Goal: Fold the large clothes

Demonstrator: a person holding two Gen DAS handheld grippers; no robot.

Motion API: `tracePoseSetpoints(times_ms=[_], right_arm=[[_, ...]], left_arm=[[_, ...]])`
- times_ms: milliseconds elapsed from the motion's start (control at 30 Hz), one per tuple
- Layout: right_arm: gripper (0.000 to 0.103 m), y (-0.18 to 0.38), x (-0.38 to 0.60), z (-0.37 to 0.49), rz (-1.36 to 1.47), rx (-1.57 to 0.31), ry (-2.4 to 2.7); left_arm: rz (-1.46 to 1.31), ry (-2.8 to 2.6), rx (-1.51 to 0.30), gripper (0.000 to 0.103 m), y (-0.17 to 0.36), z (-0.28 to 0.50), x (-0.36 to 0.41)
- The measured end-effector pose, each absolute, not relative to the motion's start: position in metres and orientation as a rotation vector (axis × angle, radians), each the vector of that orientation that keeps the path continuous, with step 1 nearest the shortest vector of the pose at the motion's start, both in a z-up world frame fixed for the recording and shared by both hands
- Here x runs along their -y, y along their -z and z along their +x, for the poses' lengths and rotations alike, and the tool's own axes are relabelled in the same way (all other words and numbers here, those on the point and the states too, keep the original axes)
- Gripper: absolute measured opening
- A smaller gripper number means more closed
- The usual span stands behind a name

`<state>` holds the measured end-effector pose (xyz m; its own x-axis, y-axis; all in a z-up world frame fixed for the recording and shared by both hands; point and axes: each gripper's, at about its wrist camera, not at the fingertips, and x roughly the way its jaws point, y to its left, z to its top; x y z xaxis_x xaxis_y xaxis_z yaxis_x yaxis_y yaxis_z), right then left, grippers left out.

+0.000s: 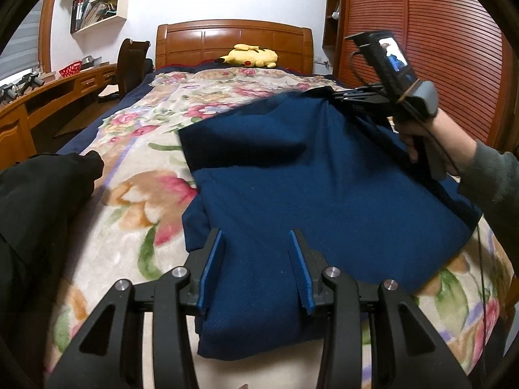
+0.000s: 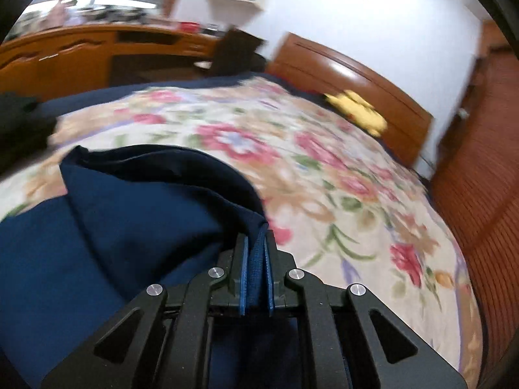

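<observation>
A dark blue garment (image 1: pixel 308 188) lies partly folded on the floral bedspread (image 1: pixel 146 136). My left gripper (image 1: pixel 258 236) is open, its blue pads (image 1: pixel 212 265) spread over the garment's near edge, holding nothing. My right gripper (image 2: pixel 256 240) is shut on a far corner of the blue garment (image 2: pixel 136 214) and lifts it off the bed; it also shows in the left wrist view (image 1: pixel 334 95), held by a hand at the right. The right wrist view is blurred by motion.
A black garment (image 1: pixel 39 201) lies at the bed's left edge. A yellow plush toy (image 1: pixel 249 55) rests by the wooden headboard (image 1: pixel 233 40). A wooden desk (image 1: pixel 48 97) with a chair stands on the left, a slatted wardrobe (image 1: pixel 438 48) on the right.
</observation>
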<state>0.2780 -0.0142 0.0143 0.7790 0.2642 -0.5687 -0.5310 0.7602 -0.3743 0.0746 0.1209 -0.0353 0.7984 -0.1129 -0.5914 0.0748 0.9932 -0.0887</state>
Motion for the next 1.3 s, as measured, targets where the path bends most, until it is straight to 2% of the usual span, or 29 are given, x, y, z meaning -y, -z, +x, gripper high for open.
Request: tracePoseSetpoints(times_ms=[133,233,300,333,700,1000,1300], right_arm=[[0.008,-0.011,0.016,0.295,-0.557,-0.504,-0.370],[0.028,-0.016,0.018,0.297,-0.572,-0.449,-0.310],[0.056,-0.023,0.022,0.299,-0.542,-0.475,-0.354],[0.059,-0.029,0.028,0.299,-0.517,-0.500,-0.383],[0.062,-0.035,0.126,0.292,-0.466,-0.577,-0.294],[0.062,-0.006,0.227,0.307,-0.364,-0.715,-0.165],[0.062,0.004,0.251,0.288,-0.326,-0.751,-0.220]], left_arm=[[-0.070,0.102,-0.630,0.040,0.033,0.076,-0.120],[-0.074,0.106,-0.626,0.040,0.031,0.077,-0.118],[-0.072,0.108,-0.615,0.040,0.028,0.076,-0.112],[-0.070,0.109,-0.608,0.040,0.026,0.075,-0.110],[-0.083,0.082,-0.497,0.041,0.002,0.069,-0.101],[-0.062,0.135,-0.520,0.041,0.005,0.081,-0.074],[-0.032,0.220,-0.543,0.041,0.010,0.099,-0.029]])
